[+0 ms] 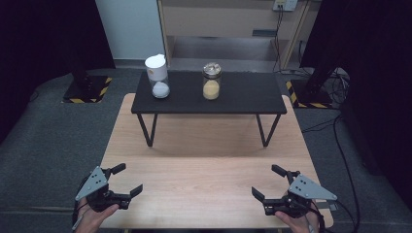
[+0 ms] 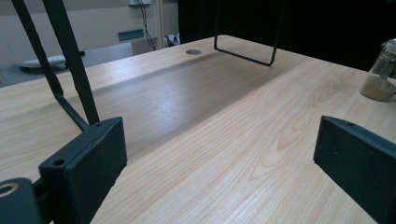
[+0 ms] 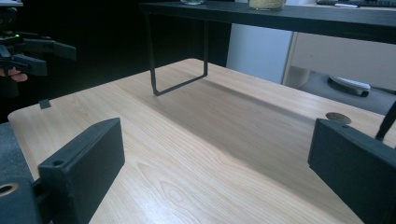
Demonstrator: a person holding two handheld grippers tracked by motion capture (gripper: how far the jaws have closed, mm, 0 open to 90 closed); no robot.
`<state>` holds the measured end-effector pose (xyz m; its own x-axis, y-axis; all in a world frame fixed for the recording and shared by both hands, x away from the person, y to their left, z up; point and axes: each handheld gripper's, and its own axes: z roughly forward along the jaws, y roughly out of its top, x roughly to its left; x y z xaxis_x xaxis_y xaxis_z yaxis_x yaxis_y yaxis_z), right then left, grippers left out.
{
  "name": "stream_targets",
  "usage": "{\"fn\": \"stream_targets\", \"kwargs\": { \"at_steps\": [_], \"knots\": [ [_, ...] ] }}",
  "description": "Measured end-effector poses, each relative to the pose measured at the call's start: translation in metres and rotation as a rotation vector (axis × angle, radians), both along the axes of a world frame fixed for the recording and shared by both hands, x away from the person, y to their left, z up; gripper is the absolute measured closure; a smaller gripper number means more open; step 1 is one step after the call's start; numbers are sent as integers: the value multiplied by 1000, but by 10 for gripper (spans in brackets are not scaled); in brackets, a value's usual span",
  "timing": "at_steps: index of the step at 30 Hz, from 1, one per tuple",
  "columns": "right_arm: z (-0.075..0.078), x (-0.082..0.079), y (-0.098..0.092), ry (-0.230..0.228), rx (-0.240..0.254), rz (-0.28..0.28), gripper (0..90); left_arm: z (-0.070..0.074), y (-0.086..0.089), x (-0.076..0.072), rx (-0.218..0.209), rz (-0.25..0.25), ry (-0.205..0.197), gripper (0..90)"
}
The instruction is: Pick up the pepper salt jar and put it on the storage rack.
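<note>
Both grippers hover low over the near end of a light wooden table (image 1: 209, 145), each held in a person's hand. My left gripper (image 1: 128, 178) is at the near left, open, with nothing between its fingers; its own view has bare wood between the jaws (image 2: 219, 158). At the near right, my right gripper (image 1: 266, 180) is also open and empty (image 3: 215, 158). The right gripper view catches the left gripper (image 3: 28, 51) far off at the upper left.
A low black shelf (image 1: 243, 97) on thin metal legs stands across the far half of the table. It carries a white-lidded jar (image 1: 158, 77) of white powder and a glass jar (image 1: 212, 81) of yellow grains. A glass vessel (image 2: 380, 72) is at the left gripper view's right edge.
</note>
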<state>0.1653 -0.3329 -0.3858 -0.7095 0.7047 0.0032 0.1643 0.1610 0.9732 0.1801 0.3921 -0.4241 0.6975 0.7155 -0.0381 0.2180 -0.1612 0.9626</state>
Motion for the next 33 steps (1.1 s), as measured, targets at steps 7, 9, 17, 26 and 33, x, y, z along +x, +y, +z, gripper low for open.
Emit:
{"fn": "stream_targets", "kwargs": {
  "at_steps": [7,9,17,26,33],
  "knots": [
    [11,-8,-8,2,-14,-27,23,0,1,0,-3,0,0,17],
    [13,-12,-12,1,-11,-37,22,0,0,0,-2,0,1,17],
    [26,-25,-24,-1,-34,-78,22,0,0,0,0,0,3,17],
    [32,-31,-34,8,-40,-105,19,0,0,-1,-4,0,-2,16],
    [28,-29,-47,42,-11,-115,22,0,0,-1,-2,0,-2,16]
  ]
}}
